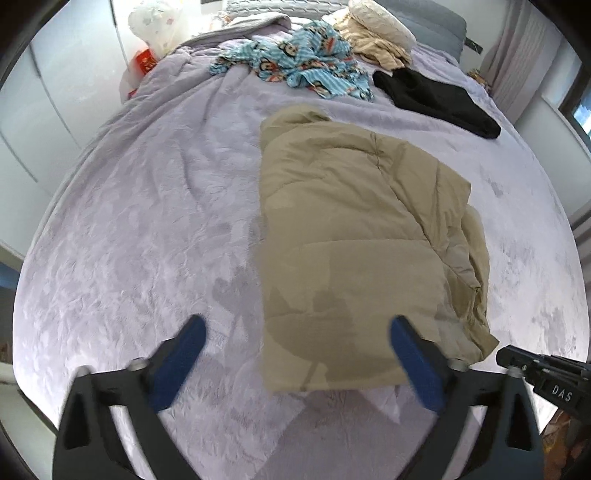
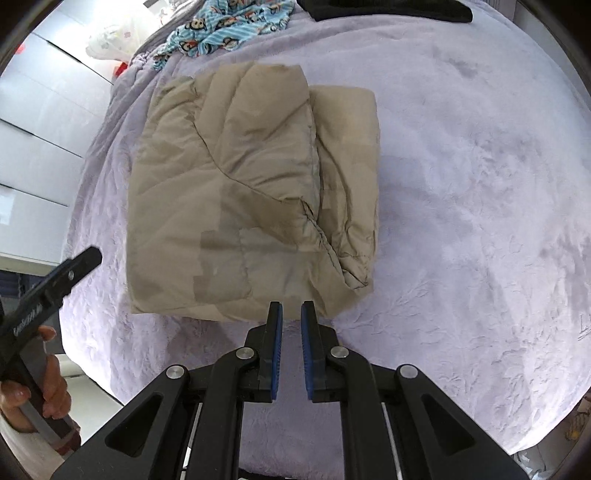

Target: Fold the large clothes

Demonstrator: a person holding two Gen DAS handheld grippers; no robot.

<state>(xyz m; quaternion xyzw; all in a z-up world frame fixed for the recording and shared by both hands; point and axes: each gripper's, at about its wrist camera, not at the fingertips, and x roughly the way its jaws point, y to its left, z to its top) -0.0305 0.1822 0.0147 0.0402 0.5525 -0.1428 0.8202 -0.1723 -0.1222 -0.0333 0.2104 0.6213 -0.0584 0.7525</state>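
Observation:
A tan padded jacket lies folded into a thick rectangle on the lilac bedspread. It also shows in the right wrist view. My left gripper is open wide and empty, above the jacket's near left corner. My right gripper is nearly closed with a narrow gap, holds nothing, and sits just in front of the jacket's near edge. Its tip shows in the left wrist view. The left gripper shows at the left of the right wrist view, held by a hand.
A blue monkey-print garment, a black garment and a beige garment lie at the far end of the bed. Pillows sit behind them. White cupboards stand to the left.

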